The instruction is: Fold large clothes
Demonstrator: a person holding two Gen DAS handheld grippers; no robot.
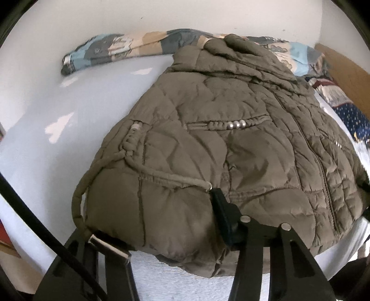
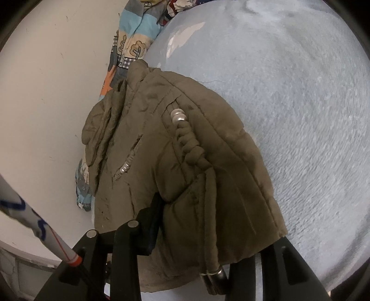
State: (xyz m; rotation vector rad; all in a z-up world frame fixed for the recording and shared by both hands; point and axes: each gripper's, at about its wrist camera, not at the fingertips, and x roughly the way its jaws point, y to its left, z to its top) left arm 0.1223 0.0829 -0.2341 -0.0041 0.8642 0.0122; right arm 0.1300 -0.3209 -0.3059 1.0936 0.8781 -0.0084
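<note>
Left gripper [image 1: 161, 233] clamps the jacket's [image 1: 231, 139] near hem; right gripper [image 2: 208, 233] clamps its other hem corner. Jacket lies on the bed [image 1: 57, 120], collar by the wall [image 1: 161, 16].

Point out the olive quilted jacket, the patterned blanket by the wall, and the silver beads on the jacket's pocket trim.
olive quilted jacket [image 1: 231, 143]: left wrist view, middle of its quilted front.
patterned blanket [image 1: 115, 48]: left wrist view, the rolled stretch along the wall.
silver beads [image 1: 235, 125]: left wrist view, middle bead on the braided pocket trim.
</note>
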